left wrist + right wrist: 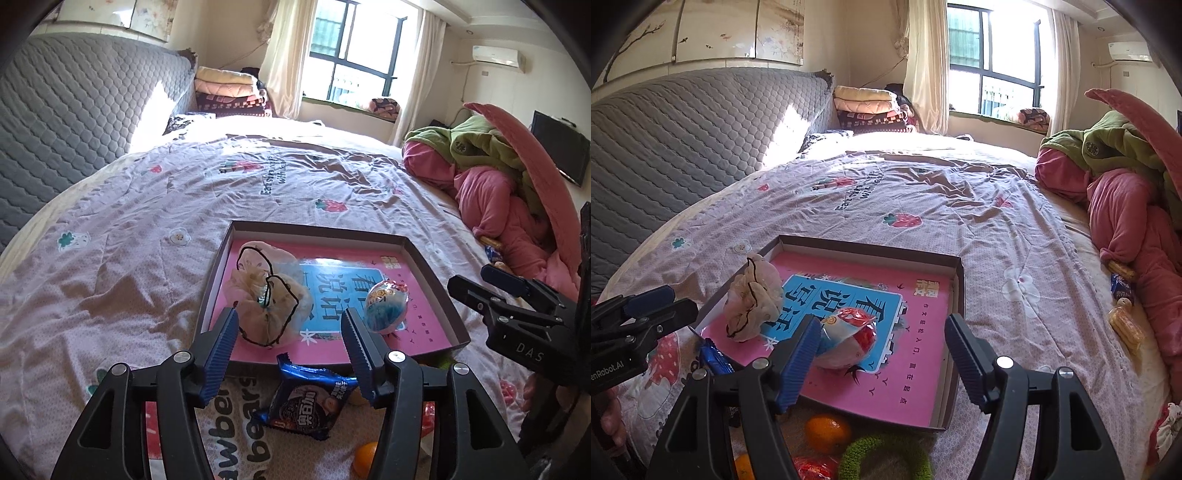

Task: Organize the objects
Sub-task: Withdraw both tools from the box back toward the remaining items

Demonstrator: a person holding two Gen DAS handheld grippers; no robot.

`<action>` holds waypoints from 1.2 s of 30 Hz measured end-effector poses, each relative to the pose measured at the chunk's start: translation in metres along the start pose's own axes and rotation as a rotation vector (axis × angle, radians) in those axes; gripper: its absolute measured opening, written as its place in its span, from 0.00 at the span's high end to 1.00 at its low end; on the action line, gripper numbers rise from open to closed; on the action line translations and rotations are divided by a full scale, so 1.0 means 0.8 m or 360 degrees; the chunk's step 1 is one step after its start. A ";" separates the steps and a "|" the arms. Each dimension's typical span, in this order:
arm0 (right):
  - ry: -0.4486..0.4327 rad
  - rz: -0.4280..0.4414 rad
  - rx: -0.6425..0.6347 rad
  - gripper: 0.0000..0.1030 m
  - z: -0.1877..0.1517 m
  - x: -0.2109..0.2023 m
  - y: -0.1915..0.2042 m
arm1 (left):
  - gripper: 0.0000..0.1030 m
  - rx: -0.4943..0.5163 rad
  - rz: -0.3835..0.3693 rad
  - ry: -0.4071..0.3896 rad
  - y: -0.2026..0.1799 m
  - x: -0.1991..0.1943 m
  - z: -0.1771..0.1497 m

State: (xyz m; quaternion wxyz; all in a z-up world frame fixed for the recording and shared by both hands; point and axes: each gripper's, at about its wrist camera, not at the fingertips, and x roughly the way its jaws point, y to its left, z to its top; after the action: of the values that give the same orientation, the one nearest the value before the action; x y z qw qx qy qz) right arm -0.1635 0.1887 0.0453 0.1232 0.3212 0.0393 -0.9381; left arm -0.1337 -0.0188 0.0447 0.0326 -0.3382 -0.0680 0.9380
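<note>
We're over the bed [147, 229] with both grippers empty. The left gripper [290, 341] has its jaws spread, nothing between the pads, and the blue cookie packet [308, 400] lies on the bedspread just below and slightly nearer than the fingertips, tilted, its long axis running roughly away from us toward the box. That's the relation we judge the next pick turns on: the packet sits outside the shallow cardboard box [436, 280], just beside its near wall, right under the left jaws, so the left hand is nearer. The right gripper [882, 350] is open too, holding nothing, and below it an orange [827, 432] and a green fuzzy ring [882, 458] wait outside the box's near edge; another orange and something red peek in at the bottom. Inside the box we already have a pink drawstring pouch [266, 291] at the left and a round wrapped snack [386, 308] beside it, both resting on the pink printed liner. Yellow snack packs [1126, 325] lie well apart on the right.
</note>
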 end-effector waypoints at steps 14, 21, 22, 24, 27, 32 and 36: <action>-0.0080 0.0026 -0.0012 0.33 -0.007 -0.038 0.013 | 0.42 0.0001 0.0021 0.0031 -0.006 -0.033 -0.024; -0.0109 -0.0002 -0.0016 0.33 -0.033 -0.055 0.023 | 0.42 0.0025 0.0031 0.0018 -0.010 -0.046 -0.034; -0.0107 0.0008 -0.0020 0.33 -0.038 -0.057 0.026 | 0.42 0.0025 0.0030 0.0015 -0.011 -0.047 -0.036; -0.0099 0.0019 -0.0026 0.33 -0.048 -0.062 0.030 | 0.42 0.0024 0.0030 0.0011 -0.011 -0.049 -0.040; -0.0091 0.0029 -0.0007 0.33 -0.061 -0.071 0.032 | 0.42 0.0025 0.0014 0.0023 -0.010 -0.049 -0.049; -0.0077 0.0034 0.0024 0.33 -0.076 -0.083 0.036 | 0.42 0.0041 -0.0007 0.0048 -0.011 -0.049 -0.062; -0.0050 0.0022 0.0019 0.33 -0.088 -0.088 0.039 | 0.42 0.0049 -0.0020 0.0068 -0.012 -0.049 -0.067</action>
State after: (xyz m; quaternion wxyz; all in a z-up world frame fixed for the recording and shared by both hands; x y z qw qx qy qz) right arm -0.0597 0.1840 0.0330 0.1282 0.3074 0.0295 -0.9424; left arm -0.0691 -0.0079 0.0297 0.0450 -0.3572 -0.0549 0.9313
